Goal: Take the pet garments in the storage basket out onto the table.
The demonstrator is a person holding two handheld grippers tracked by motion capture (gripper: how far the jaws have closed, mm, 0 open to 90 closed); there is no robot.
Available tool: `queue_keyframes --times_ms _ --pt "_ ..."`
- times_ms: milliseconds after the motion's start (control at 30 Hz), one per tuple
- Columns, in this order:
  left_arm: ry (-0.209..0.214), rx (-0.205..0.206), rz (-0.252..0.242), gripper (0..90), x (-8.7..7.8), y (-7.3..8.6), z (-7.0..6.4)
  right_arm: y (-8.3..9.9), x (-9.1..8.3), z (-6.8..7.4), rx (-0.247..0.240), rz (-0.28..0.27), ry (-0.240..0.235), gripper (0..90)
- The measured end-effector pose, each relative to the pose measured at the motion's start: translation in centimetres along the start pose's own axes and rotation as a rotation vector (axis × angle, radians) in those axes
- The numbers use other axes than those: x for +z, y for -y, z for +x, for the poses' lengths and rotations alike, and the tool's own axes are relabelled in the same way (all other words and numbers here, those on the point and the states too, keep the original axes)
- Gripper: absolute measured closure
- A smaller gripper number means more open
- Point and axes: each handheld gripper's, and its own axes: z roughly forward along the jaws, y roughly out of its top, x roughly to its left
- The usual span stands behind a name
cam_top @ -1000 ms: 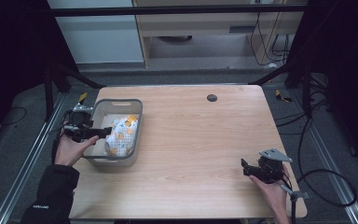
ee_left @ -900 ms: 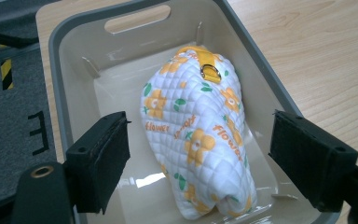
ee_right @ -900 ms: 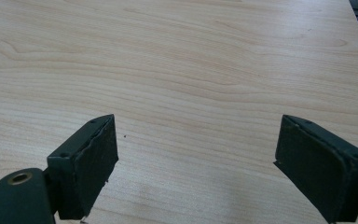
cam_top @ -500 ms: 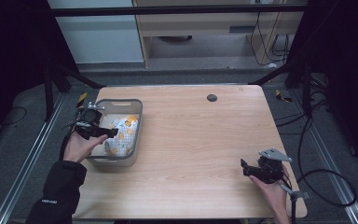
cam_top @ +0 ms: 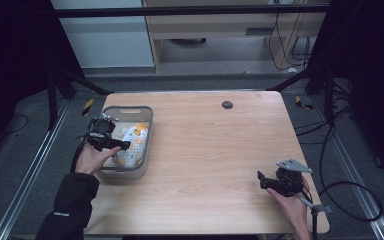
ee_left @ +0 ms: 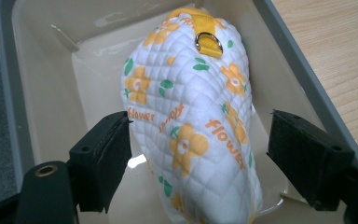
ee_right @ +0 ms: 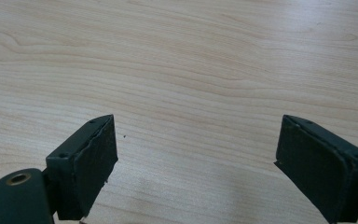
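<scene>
A white quilted pouch (ee_left: 191, 126) with orange flowers, a yellow strap and a metal ring lies in a grey bin (cam_top: 141, 116) at the table's left. My left gripper (cam_top: 122, 145) hangs over the bin, open, its jaws either side of the pouch (cam_top: 132, 142) without gripping it; in the left gripper view the gripper (ee_left: 200, 158) straddles the pouch's near end. My right gripper (cam_top: 261, 181) rests low near the front right of the table, open, with bare wood between its fingers (ee_right: 86, 168).
The wooden table (cam_top: 210, 150) has a small black round hole (cam_top: 227, 104) near its far edge. Black frame bars (cam_top: 70, 80) and cables (cam_top: 350, 200) flank the table. The bin wall (ee_left: 303, 88) rises close beside the left gripper's right jaw.
My left gripper has moved from the bin's left rim rightward over the bin and now straddles the pouch. The right gripper has stayed still.
</scene>
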Motion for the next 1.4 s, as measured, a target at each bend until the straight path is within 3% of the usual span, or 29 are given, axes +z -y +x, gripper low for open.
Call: queue_keyframes --times_ms 133,900,1400 --pt "0.011 -0.006 0.013 22.4 0.4 0.1 -0.1 0.0 0.1 0.1 -0.004 0.004 -0.004 12.6" --pt "-0.013 -0.048 0.069 31.2 2.5 1.0 -0.3 0.1 0.3 0.2 -0.012 0.023 -0.013 12.7" --pt "-0.031 -0.087 0.096 53.5 2.9 1.4 -0.2 0.1 0.4 0.3 -0.014 0.031 -0.02 12.7"
